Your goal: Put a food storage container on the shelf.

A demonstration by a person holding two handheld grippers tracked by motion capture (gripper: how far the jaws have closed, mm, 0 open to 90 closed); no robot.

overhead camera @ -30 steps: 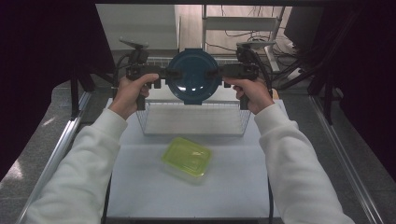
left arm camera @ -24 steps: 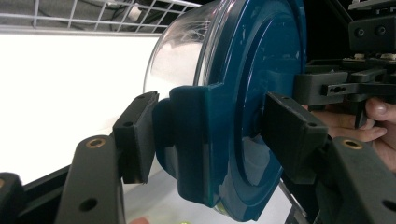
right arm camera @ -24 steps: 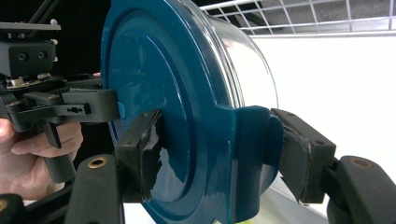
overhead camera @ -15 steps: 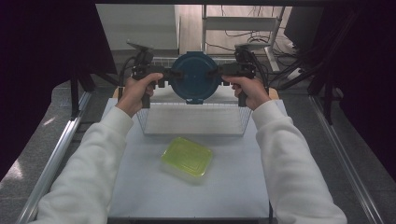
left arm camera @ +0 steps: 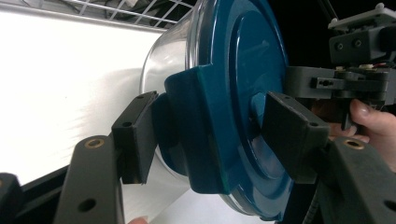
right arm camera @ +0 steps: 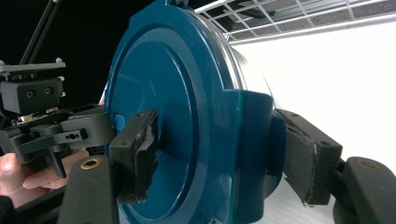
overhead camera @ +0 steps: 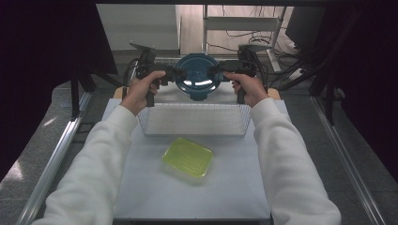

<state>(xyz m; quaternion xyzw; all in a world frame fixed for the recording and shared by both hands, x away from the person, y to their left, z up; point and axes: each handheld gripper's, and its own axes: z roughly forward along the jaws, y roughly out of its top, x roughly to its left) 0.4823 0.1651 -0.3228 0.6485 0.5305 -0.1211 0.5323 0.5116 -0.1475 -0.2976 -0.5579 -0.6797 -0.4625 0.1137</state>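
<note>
The left gripper (overhead camera: 172, 75) and the right gripper (overhead camera: 217, 71) face each other, and between them hangs a round container (overhead camera: 196, 78) with a dark blue lid (left arm camera: 243, 93) and a clear body (left arm camera: 168, 60). Each gripper has its jaws closed part way onto a latch tab at the rim of the lid, one pad on the flat top of the lid and the other on the side of the tab, so the container is pinched from both sides and held off the table (overhead camera: 234, 187). In the left gripper view the lid faces right and the clear body points away to the left; the right gripper (left arm camera: 359, 79) and a hand (left arm camera: 373, 119) sit beyond it. In the right gripper view the lid (right arm camera: 177, 116) stands between the jaws, with the left gripper (right arm camera: 42, 116) behind it. Below and nearer the person than the grippers is a white wire basket (overhead camera: 197, 133), and nearer still a yellow-green box (overhead camera: 187, 157) lies flat on the table, well apart from both grippers
</note>
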